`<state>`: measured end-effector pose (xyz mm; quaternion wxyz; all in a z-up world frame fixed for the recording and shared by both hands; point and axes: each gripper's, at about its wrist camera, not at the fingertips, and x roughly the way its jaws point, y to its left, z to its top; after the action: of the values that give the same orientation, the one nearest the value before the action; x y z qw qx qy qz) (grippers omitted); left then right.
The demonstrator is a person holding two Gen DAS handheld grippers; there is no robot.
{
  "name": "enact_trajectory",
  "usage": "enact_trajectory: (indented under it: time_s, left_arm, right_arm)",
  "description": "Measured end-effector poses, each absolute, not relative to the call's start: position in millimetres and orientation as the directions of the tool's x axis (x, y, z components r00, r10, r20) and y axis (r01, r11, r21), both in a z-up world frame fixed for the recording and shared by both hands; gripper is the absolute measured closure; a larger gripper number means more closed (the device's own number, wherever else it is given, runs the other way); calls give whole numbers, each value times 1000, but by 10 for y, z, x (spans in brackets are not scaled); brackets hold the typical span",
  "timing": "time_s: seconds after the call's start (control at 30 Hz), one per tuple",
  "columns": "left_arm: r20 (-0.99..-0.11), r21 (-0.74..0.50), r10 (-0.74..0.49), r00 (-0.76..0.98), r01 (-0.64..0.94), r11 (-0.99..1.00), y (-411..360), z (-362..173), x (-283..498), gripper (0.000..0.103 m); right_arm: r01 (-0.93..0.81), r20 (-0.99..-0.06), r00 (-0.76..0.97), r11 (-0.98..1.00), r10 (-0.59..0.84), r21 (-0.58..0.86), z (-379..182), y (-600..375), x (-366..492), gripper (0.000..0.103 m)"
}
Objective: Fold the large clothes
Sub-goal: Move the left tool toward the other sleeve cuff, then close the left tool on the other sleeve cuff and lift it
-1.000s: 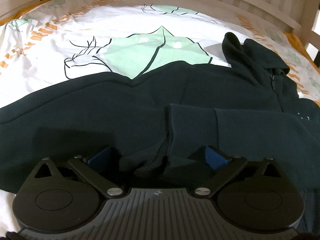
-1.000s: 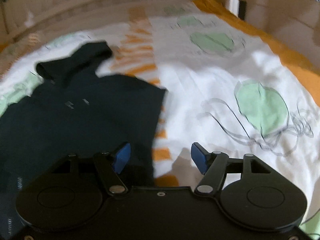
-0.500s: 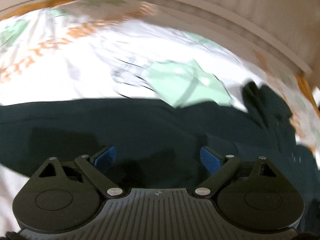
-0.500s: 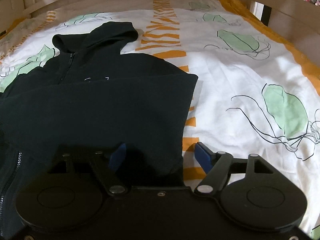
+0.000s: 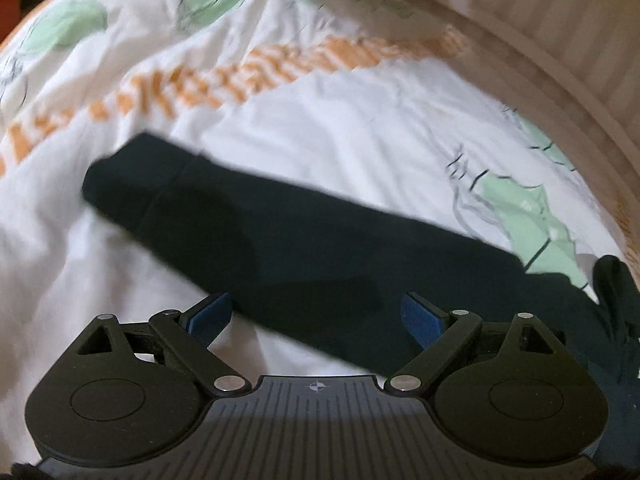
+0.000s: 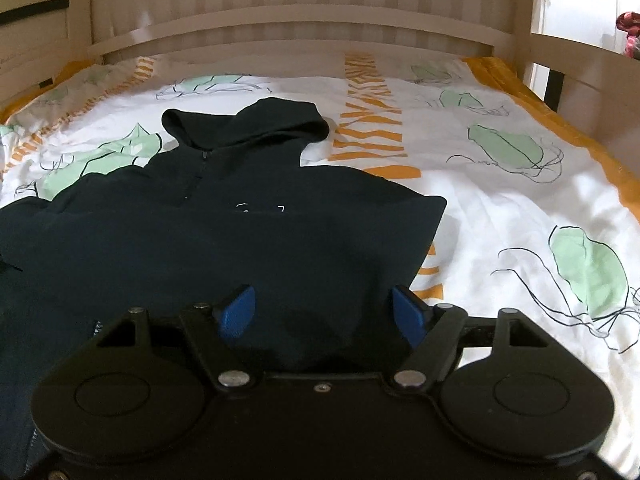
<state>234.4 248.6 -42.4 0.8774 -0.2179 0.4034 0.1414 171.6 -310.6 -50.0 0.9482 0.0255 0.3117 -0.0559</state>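
The left gripper (image 5: pixel 316 314) stands spread above the hoodie's outstretched sleeve (image 5: pixel 280 236), which runs from upper left to lower right across the bedsheet (image 5: pixel 360 136), nothing pinched. The right gripper (image 6: pixel 326 312), jaws just widened and empty, hovers over the dark hoodie (image 6: pixel 224 232) filling the frame's left and centre, hood (image 6: pixel 248 122) toward the headboard (image 6: pixel 296 26).

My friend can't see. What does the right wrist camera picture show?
A dark hoodie lies flat on a leaf-patterned bedsheet, hood toward the wooden headboard. The right gripper stands open over its lower part.
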Motion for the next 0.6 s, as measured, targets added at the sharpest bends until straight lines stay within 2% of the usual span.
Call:
enact_trajectory:
  time_s: [0.13, 0.27, 0.5, 0.53, 0.6]
  left_arm:
    - [-791, -279, 55, 610, -439, 854, 2557, -533, 2401, 11]
    - [-772, -290, 78, 631, -459, 840, 2575, -600, 2534, 11]
    - [-707, -378, 97, 701, -490, 785, 2797, -676, 2747, 12]
    - [-696, -401, 94, 712, -494, 771, 2844, -684, 2760, 14]
    - [-674, -456, 81, 735, -499, 737, 2937, -694, 2763, 32]
  right_arm:
    - [134, -554, 827, 990, -90, 39, -423, -3117, 1626, 27]
    - [126, -507, 857, 992, -95, 28, -314, -3030, 1517, 27]
    - [-11, -511, 859, 1000, 24, 28, -118, -2580, 1580, 26]
    - [-38, -515, 856, 999, 50, 34, -99, -2484, 1626, 26]
    - [-83, -528, 842, 994, 107, 69, -76, -2292, 1748, 26]
